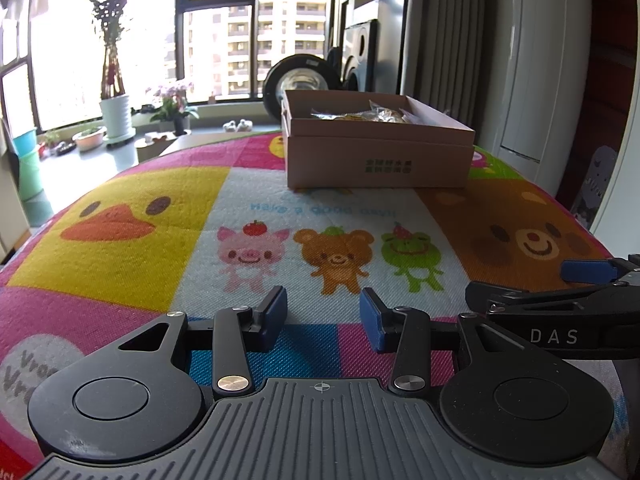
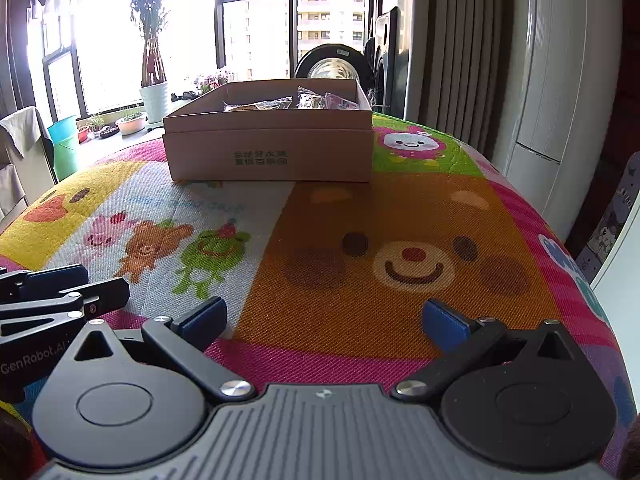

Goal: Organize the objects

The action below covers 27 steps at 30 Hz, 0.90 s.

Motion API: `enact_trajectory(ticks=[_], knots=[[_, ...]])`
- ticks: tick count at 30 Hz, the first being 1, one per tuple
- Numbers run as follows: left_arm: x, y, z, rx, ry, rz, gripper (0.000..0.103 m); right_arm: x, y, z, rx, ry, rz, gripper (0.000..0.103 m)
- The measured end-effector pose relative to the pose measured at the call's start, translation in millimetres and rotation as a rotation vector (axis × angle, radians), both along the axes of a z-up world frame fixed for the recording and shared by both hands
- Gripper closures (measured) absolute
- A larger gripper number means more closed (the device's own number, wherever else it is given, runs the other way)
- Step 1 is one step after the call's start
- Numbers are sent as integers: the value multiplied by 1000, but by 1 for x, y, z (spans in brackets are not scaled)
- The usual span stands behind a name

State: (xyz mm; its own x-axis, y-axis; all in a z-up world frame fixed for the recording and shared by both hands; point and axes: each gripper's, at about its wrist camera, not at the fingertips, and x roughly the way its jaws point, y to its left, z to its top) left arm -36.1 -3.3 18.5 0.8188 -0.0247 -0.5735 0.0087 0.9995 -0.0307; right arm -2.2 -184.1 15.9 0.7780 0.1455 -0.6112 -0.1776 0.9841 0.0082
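Two tools: both low over the near end of the worktop, side by side, each empty.
Landmark: open tan cardboard box with green printed characters on its front wall, standing at the far end of the cartoon-animal patterned cloth that covers the worktop.
Task's things: crinkly clear-wrapped packets lie inside the box, only their tops showing above its rim; how many, I cannot tell.
Handling, as a guess: the packets look light, with slippery, crackling film that would dent under a hard squeeze; a pinch on a sealed edge or a loose fold seems the safest hold. The box looks stiff but thin-walled, best taken by one wall near a corner.
Left tool: blue-padded fingers parted by a moderate gap, nothing between them, well short of the box.
Right tool: fingers spread much wider, also clasping nothing, well short of the box, over the big orange bear face.
Between tools: they sit just beside each other.
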Motion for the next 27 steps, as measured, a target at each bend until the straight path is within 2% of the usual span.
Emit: enact_trajectory(ticks=[27], knots=[[1, -1, 0, 5, 1, 0, 57, 0, 0, 0, 0, 0, 0, 0]])
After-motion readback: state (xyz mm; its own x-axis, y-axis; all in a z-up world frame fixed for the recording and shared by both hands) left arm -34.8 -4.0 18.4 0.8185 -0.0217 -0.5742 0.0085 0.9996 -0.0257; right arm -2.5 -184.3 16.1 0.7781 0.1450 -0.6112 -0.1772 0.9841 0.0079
